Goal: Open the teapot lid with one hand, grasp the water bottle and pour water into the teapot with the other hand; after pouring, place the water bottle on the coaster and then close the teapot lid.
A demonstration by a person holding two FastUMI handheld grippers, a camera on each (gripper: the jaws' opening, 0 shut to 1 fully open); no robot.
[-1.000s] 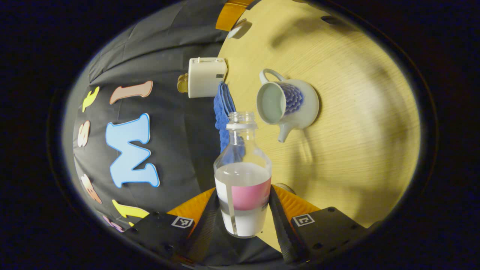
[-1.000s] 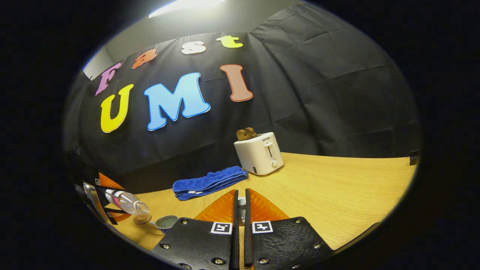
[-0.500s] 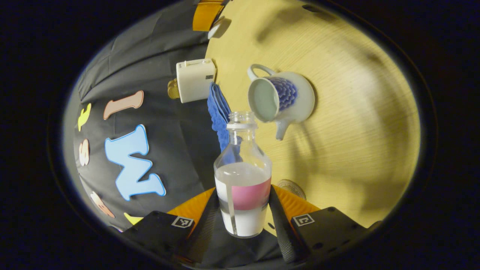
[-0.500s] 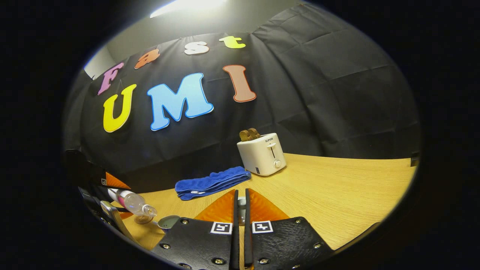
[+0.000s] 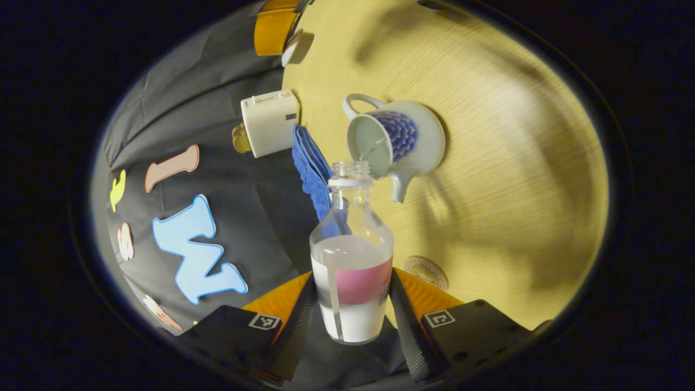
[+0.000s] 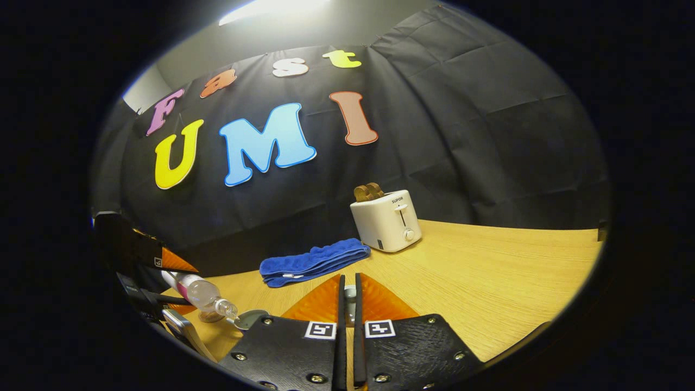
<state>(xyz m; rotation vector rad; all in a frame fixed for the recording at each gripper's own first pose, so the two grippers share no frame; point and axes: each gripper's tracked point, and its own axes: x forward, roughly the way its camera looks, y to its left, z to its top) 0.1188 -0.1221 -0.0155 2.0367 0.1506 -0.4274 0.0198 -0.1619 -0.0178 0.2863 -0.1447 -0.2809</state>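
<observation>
Tabletop (image 5: 516,163), left claw (image 5: 352,315) tipping bottle (image 5: 352,255)

Both hand-held grippers clamped.
Left hand-held gripper (image 5: 352,309) is rolled sideways, fingers pressing a bottle (image 5: 352,271); right hand-held gripper (image 6: 347,304) level (fingers nearly together).

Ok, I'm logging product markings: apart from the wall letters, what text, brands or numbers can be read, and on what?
Toaster: short brand word above its lever, too small to quote.
Water bottle: pink label, no legible text.
Left claw, right claw: square code markers, no words.
Coaster: faint round stamp, unreadable.
</observation>
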